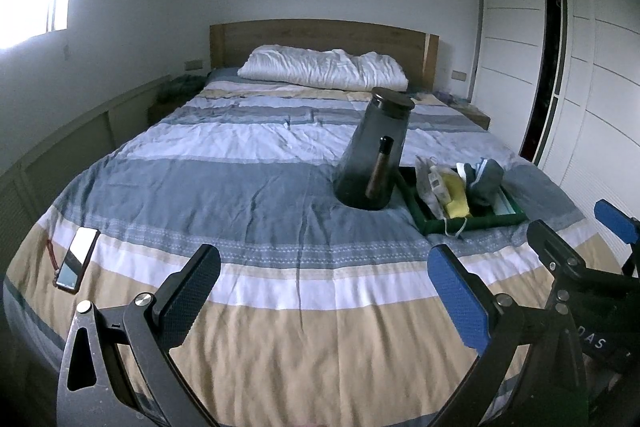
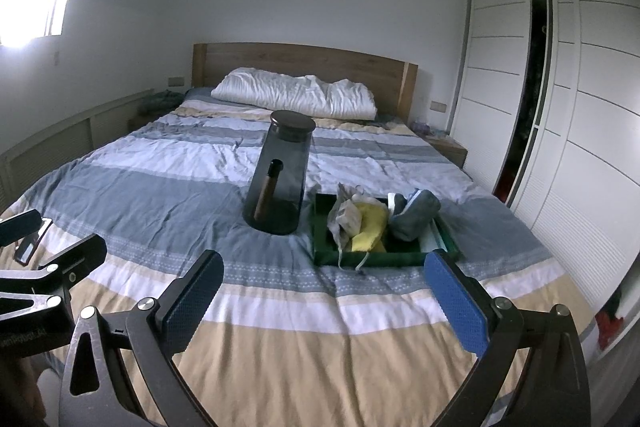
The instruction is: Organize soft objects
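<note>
Striped bedding (image 2: 280,327) covers a wide bed. Toward its right side a green tray (image 2: 448,239) holds the soft things: a yellow cloth (image 2: 370,231), a grey pouch (image 2: 416,215) and a pale crumpled bag (image 2: 344,215). They look light and limp, best pinched at a raised fold. Just left of the tray, a tall dark jug (image 2: 280,179) could get knocked. Both the left gripper (image 1: 320,291) and right gripper (image 2: 324,295) hover spread wide, holding nothing.
</note>
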A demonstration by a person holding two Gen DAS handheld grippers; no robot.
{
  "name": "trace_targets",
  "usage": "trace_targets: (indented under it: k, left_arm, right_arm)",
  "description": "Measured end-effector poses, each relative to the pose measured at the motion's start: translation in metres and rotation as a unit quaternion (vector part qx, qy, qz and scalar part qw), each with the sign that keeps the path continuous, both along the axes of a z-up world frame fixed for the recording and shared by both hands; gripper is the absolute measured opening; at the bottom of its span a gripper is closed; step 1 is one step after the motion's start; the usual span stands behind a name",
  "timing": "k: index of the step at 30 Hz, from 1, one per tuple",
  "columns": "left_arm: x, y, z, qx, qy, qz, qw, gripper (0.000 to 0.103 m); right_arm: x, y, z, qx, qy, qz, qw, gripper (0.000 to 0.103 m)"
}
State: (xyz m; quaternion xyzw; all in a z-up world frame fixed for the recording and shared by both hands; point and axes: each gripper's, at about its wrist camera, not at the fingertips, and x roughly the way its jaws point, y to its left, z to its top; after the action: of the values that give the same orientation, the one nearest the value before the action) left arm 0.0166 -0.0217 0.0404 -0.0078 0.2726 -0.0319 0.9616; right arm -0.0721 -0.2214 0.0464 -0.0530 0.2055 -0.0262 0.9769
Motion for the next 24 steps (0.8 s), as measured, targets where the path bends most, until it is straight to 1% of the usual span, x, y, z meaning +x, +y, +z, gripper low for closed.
trace_targets:
  k: [24]
  left_arm:
    - [-0.0045, -0.0032, 0.0000, 0.001, -0.004, -0.003, 1.0000, 0.102]
  right_arm:
    - [-0.0018, -0.0008, 0.0015, -0.003, -0.003, 0.001, 1.000, 0.103]
